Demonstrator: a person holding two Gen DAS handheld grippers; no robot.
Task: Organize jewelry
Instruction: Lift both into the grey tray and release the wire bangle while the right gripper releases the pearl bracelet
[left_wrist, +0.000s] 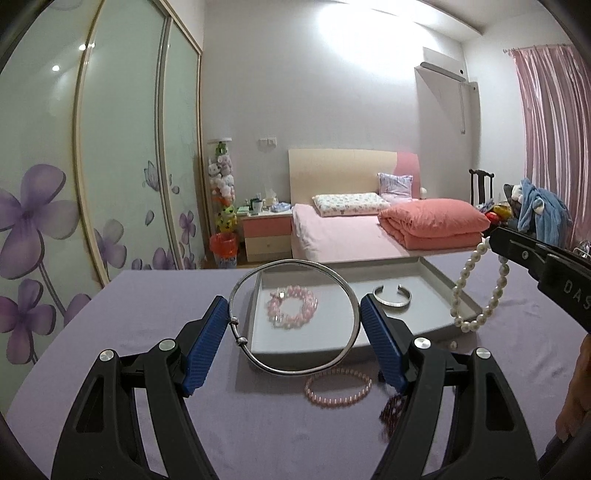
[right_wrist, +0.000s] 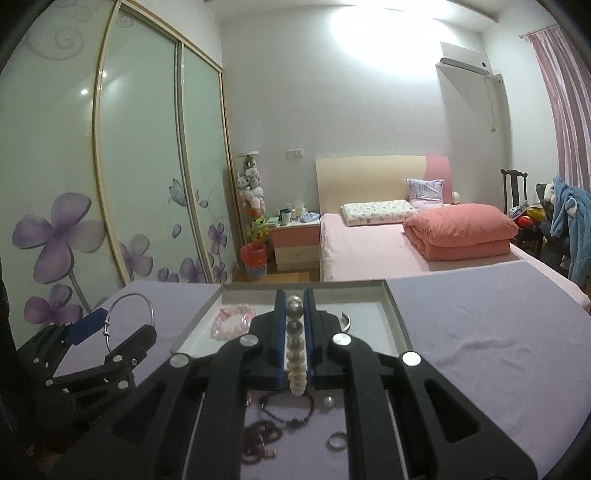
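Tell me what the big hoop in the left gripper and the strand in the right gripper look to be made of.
Hoop: thin polished metal, silver-toned, with bright reflections and small sliding beads. Strand: round, glossy, cream-white beads, pearl-like; real or imitation cannot be told.

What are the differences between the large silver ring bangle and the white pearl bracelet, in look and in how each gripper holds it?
The silver ring bangle is one thin rigid metal hoop; the white pearl bracelet is a string of round beads that hangs limp. The left gripper holds the bangle across its width, jaws wide; the right gripper is shut narrowly on the pearls. Both are lifted above the grey tray.
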